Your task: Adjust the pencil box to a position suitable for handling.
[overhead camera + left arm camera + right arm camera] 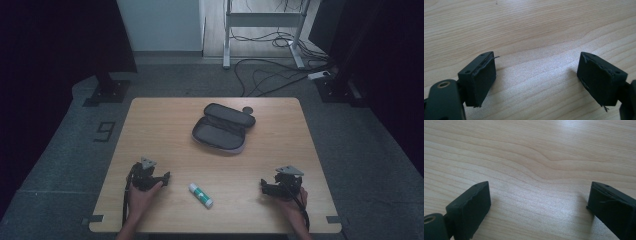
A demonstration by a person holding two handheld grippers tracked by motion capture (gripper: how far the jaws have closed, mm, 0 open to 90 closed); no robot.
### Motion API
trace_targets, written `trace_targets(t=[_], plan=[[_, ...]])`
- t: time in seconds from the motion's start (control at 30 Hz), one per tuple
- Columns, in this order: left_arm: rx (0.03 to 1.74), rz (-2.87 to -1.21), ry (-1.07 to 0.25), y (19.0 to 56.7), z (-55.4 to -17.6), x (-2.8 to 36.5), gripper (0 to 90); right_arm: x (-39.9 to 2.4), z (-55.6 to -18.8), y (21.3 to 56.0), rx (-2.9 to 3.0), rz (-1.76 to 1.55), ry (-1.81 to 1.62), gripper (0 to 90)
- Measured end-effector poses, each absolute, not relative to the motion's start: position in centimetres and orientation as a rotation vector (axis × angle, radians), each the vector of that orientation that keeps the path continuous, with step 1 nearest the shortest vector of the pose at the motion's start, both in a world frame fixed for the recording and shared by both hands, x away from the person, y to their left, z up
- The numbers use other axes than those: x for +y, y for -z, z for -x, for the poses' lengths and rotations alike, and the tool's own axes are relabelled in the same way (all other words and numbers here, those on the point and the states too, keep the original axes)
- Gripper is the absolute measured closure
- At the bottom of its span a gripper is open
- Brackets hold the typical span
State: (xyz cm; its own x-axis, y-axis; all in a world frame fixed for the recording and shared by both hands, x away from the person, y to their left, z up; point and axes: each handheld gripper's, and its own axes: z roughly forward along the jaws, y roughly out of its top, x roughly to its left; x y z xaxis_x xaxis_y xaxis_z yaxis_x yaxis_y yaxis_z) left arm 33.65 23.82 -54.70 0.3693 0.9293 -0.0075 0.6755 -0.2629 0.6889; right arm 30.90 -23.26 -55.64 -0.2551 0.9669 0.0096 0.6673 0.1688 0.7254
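Note:
An open dark pencil case (223, 129) lies at the middle of the wooden table (150, 120), its lid folded back. A white glue stick (200, 194) with a green label lies near the front edge, between my two grippers. My left gripper (159, 180) rests on the table at the front left, held by a hand, and stands open. Its jaws are wide apart over bare wood (536, 72) with nothing between them. At the front right my right gripper (265, 186) also rests in a hand, open over bare wood (539, 202).
A small dark round object (247, 109) lies just behind the case. Beyond the table are a white desk frame (262, 30), loose cables (270, 70) on the grey floor and dark stand bases at both sides.

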Motion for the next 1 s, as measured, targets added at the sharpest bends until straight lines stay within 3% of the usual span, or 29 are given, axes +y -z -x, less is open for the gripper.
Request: trace_targets(t=[0.6,1.0], plan=[[1.382,-2.029,-0.542,54.7,-33.7,23.8,15.8,-23.2,-30.9,55.6,2.010,-1.513,-0.882,7.8],[1.335,-1.941,-0.593,52.9,-32.8,23.4,19.0,-22.9,-30.5,55.4,2.035,-1.481,-0.896,16.1]])
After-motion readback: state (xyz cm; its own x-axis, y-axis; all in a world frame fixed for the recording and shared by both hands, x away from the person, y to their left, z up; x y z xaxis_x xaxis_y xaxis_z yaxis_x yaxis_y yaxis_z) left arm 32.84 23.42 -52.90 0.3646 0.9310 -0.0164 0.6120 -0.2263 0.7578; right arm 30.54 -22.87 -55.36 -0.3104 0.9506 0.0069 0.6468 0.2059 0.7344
